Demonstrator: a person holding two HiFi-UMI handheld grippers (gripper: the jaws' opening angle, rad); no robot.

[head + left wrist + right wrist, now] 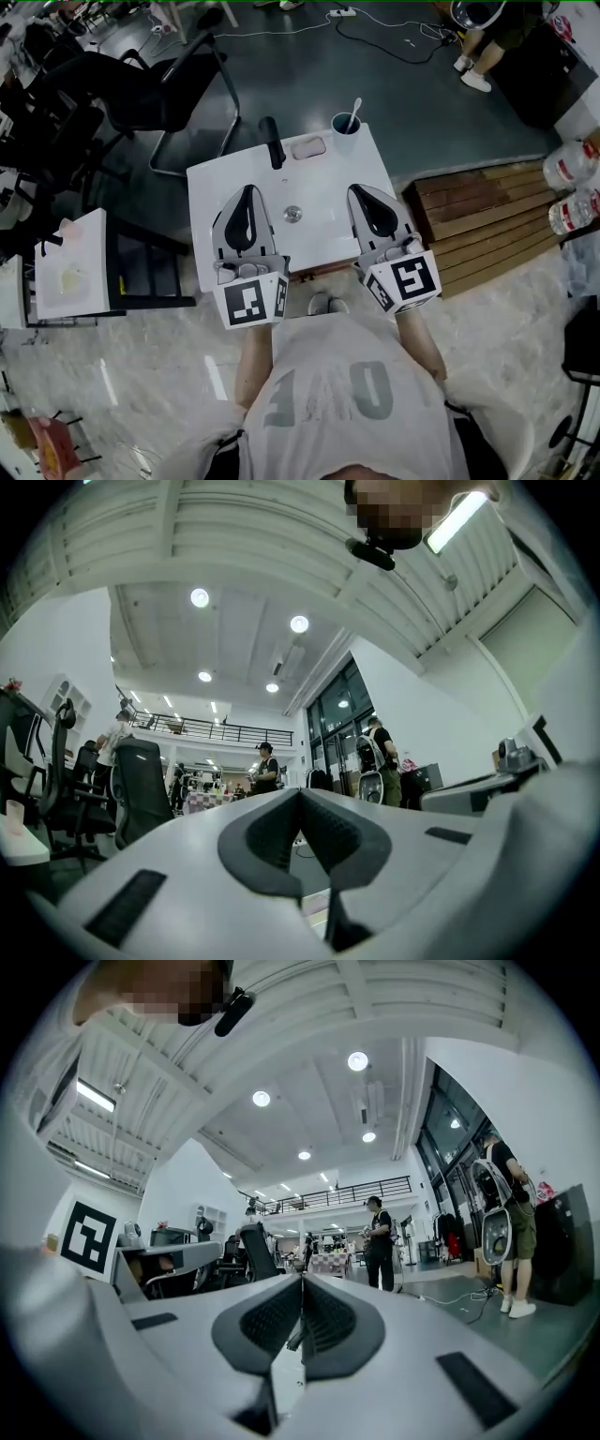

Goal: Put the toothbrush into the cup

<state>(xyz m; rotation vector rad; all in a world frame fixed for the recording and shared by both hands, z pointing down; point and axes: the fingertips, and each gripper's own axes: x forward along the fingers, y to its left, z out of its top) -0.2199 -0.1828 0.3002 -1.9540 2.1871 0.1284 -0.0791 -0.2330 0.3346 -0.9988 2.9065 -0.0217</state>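
Observation:
On the white table [323,239] a dark cup [344,127] stands at the far right corner, and a white toothbrush [353,112] leans upright inside it. My left gripper [248,191] hovers over the table's near left part, jaws pressed together and empty. Over the near right part my right gripper [361,191] is likewise shut with nothing in it. Both are well short of the cup. In the left gripper view the closed pads [272,832] point out across the room; in the right gripper view the pads [328,1321] also meet, and neither view shows the cup.
A black handled object [272,141] and a pale pink box [308,147] lie at the table's far edge, a small round metal piece [292,214] near its middle. A black office chair [141,94] stands far left, a low side table [70,267] left, a wooden pallet [478,220] right.

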